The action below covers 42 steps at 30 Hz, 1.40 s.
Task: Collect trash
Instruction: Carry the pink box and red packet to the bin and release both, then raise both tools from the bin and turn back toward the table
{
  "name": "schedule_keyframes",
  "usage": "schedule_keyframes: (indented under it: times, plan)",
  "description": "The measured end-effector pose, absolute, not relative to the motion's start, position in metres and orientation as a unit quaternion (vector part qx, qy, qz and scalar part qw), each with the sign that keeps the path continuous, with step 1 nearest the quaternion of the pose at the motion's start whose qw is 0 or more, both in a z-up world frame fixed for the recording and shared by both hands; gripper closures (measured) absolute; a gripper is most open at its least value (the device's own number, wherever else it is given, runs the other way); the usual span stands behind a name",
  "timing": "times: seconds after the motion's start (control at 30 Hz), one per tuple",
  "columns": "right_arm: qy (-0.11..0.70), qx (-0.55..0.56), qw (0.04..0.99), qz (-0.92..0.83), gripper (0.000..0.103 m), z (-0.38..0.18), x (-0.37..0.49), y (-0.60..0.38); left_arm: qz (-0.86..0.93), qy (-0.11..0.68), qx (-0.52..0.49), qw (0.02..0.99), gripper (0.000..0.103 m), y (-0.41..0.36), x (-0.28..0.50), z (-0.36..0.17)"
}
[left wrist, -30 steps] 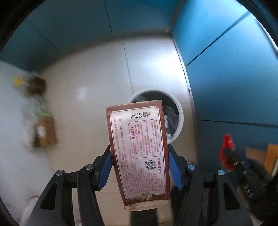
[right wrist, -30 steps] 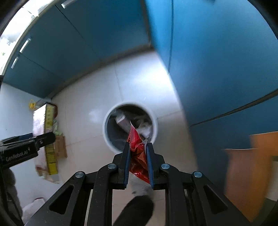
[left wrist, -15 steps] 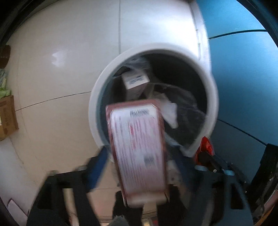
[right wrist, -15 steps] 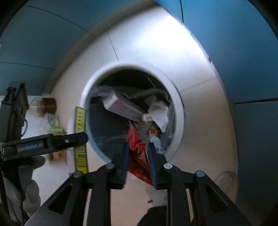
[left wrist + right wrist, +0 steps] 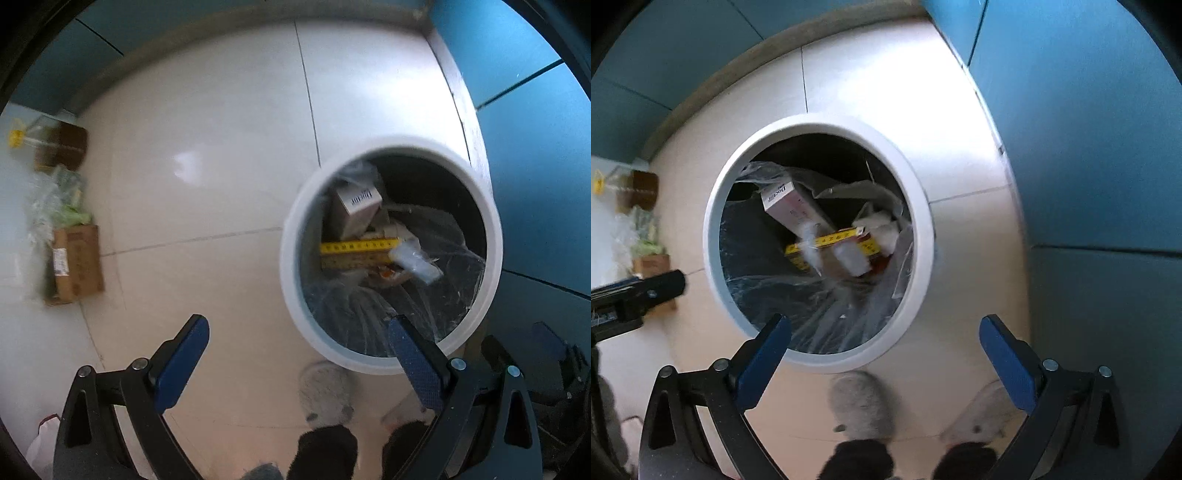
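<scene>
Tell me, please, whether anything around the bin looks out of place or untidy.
Inside the white bin the trash lies as expected, with the yellow-edged box on top. What stands out is clutter by the far wall: a cardboard box and crumpled plastic packaging on the floor.

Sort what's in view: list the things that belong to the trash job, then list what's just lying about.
Part of the job:
- white trash bin, lined with a clear bag
- yellow-edged box lying in it
- white carton lying in it
- left gripper, open and empty
- right gripper, open and empty

Just lying about:
- cardboard box by the wall
- green packet
- blue cabinets
</scene>
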State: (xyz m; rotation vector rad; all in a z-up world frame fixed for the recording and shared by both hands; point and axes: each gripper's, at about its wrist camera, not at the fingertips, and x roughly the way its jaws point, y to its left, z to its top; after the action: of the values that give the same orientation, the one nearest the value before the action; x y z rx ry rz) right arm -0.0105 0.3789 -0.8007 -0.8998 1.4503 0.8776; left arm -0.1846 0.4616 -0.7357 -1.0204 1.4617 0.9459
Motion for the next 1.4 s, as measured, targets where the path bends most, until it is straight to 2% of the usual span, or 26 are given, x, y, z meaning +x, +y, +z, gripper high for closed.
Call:
schedule_keyframes:
  times: [0.27,0.5,0.67,1.03,1.23,1.4]
  plan:
    - [0.593,-0.386,0.593,0.384,0.000,-0.750,-0.020,0.387,0.433,0.594,-0.394,0.552,0.004,0.451,-0.191,-0.680]
    - [0.576,-0.381,0.602,0.401,0.000,-0.675,-0.032,0.376,0.450,0.573,-0.386,0.565,0.004,0.430,-0.201,-0.612]
    - [0.567,-0.380,0.603,0.412,0.000,-0.605,-0.042,0.362,0.456,0.563,-0.384,0.572,0.004,0.409,-0.206,-0.549]
    - [0.537,-0.359,0.626,0.437,0.000,-0.403,-0.052,0.322,0.454,0.539,-0.371,0.605,0.004,0.361,-0.207,-0.386]
    - [0.525,-0.340,0.638,0.450,0.000,-0.311,-0.050,0.296,0.464,0.514,-0.363,0.624,0.004,0.341,-0.207,-0.320]
    - [0.535,-0.313,0.636,0.460,0.000,-0.260,-0.042,0.275,0.481,0.504,-0.347,0.628,0.004,0.323,-0.206,-0.277]
